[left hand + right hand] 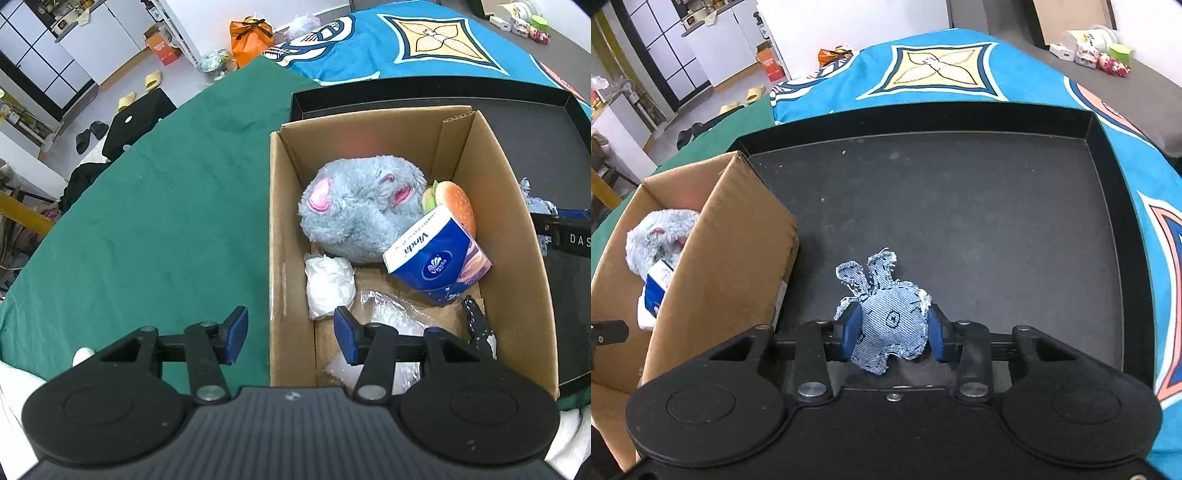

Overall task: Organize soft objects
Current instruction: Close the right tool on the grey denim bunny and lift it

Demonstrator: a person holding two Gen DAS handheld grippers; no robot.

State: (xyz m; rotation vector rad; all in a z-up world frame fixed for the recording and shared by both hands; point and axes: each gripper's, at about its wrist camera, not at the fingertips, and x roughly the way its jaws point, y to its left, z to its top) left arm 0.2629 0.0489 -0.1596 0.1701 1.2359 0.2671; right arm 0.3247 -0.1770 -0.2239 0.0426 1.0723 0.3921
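Left wrist view shows the cardboard box (pixel 406 229) already loaded: a grey plush toy (pixel 354 210), a plush burger (pixel 456 199), a blue tissue pack (pixel 439 258), a crumpled white tissue wad (pixel 328 288), clear plastic wrap (pixel 395 314) and a black patterned item (pixel 476 325) lie inside. Judged from this, most of the sorting is done. One item remains outside: the denim rabbit toy (pixel 890 321), held above the black tray (pixel 960 206), which shows no other objects. Right gripper (pixel 892 332): jaws clenched on the denim rabbit toy, one blue pad against each side of its body, ears pointing away from the camera, the toy just right of the box wall. Left gripper (pixel 290 336): jaws released and wide, gripping nothing, straddling the near left wall of the box, one pad over the green cloth (pixel 166 206), one over the box interior. Remaining step, in my assessment: carry the rabbit across the box wall and deposit it.
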